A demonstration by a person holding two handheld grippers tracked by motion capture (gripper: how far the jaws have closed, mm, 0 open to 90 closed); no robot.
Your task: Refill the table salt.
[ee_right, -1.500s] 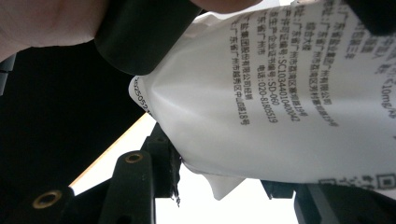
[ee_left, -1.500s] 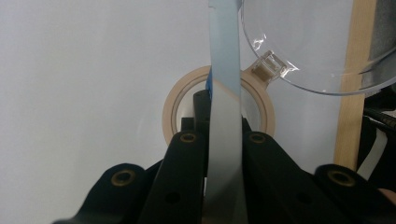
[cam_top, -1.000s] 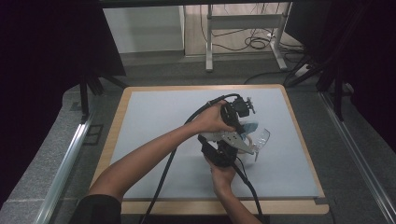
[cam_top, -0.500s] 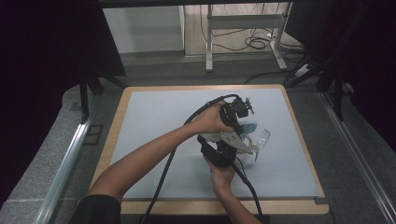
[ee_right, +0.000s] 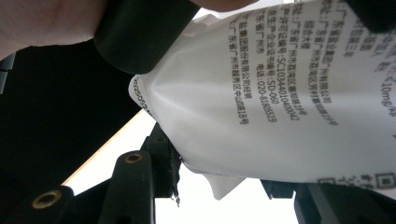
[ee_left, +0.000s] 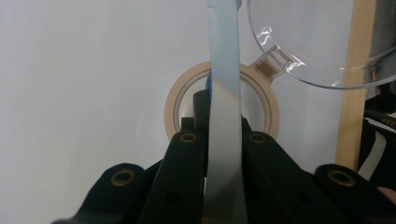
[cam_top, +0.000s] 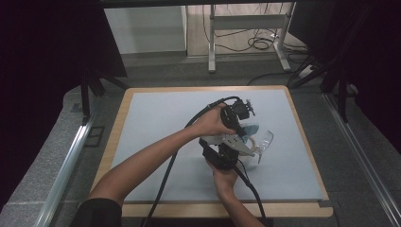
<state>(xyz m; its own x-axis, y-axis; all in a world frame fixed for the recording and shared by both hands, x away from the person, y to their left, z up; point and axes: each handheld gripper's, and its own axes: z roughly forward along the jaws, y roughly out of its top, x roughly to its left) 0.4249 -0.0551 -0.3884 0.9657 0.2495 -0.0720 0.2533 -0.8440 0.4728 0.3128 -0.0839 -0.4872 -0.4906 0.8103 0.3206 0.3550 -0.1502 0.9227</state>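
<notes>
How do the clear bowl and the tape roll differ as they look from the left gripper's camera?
The clear bowl is see-through plastic, while the tape roll is opaque beige. The clear bowl looks far wider and is cut off by the frame's edge; the tape roll shows as a smaller ring, partly hidden behind the pale blue strip held in the left gripper. Both are round and lie over the same pale table.

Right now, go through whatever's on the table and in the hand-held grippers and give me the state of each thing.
Left hand-held gripper: shut on a pale blue strip.
Pale blue strip: clamped, running straight up between the jaws.
Right hand-held gripper: grips the white printed pouch.
White printed pouch: held off the table, creased.
Tape roll: lying flat on the mat.
Clear plastic bowl: empty, tilted.
</notes>
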